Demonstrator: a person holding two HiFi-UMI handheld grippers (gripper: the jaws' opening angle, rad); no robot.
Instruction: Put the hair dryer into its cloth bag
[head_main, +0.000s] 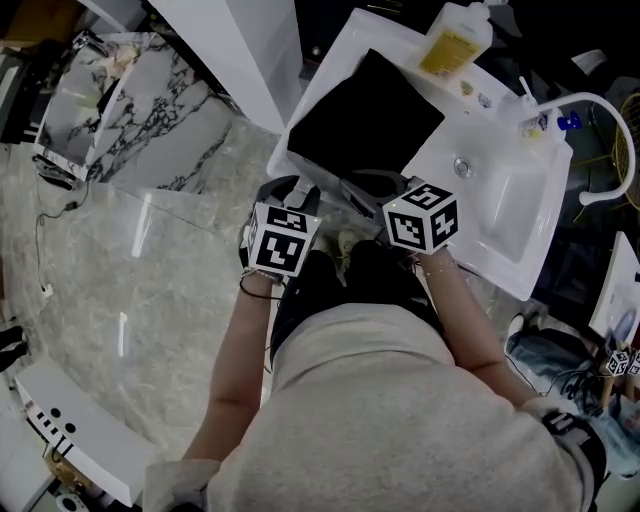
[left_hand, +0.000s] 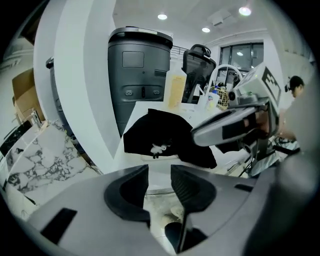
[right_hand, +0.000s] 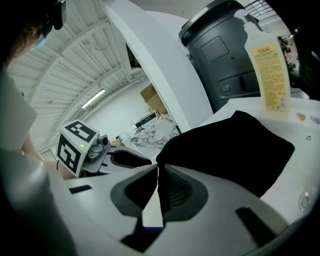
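The bag (head_main: 365, 110) is black cloth and lies flat on the left part of the white counter (head_main: 437, 140), just beside the basin (head_main: 500, 190). Its near edge sits close to the counter's front edge. In the left gripper view a small white bit (left_hand: 159, 148) shows on the cloth near that edge, too small to tell what it is.

The right hand-held gripper (right_hand: 158, 170) is at the bag's near edge. Its 2 jaws are almost together, with only a thin wedge open between them. White counter shows in that wedge, and the tips reach just to the rim of the cloth.

The left hand-held gripper (left_hand: 159, 172) is just beside it, further left and off the counter's front. Its 2 jaws stand apart with nothing between them. Through the gap show the counter's edge and the floor (head_main: 100, 270) below. In the left gripper view the right one reaches across in front of the bag's right part.

A bottle (head_main: 455, 40) with a yellow label stands at the counter's far edge, behind the bag. A white faucet (head_main: 595, 105) arches at the basin's far right. A tall grey bin (left_hand: 140, 70) stands beyond the counter. The floor is pale marble.
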